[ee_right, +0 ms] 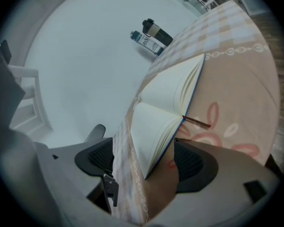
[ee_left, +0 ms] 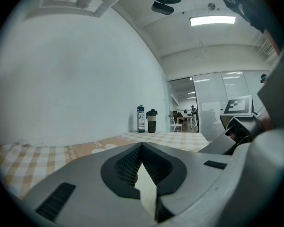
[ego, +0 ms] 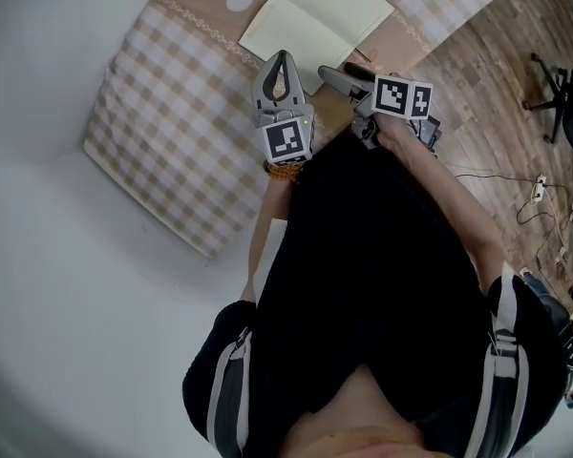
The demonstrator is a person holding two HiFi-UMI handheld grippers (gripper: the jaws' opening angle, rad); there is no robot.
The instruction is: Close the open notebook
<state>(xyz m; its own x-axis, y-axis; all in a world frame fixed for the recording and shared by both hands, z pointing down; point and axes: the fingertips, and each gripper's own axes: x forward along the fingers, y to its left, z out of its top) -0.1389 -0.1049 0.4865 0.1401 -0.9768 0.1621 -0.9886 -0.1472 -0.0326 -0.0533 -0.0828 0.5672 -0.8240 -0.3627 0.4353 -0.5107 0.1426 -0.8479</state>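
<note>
Notebook (ee_right: 156, 122) between right gripper (ee_right: 138, 137) fingers (ee_right: 193, 164)

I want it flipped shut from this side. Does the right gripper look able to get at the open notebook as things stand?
Probably yes: the right gripper stands open, a near corner of the notebook between its jaws, and nothing on the checked tablecloth blocks the way.

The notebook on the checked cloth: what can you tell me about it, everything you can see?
The notebook lies open on the checked tablecloth, showing two blank cream pages. A thin blue cover edges the page block, and what looks like a reddish-brown ribbon marker pokes out at the spine. Its near corner sits between the wide-open jaws of the right gripper, which do not press on it.
</note>
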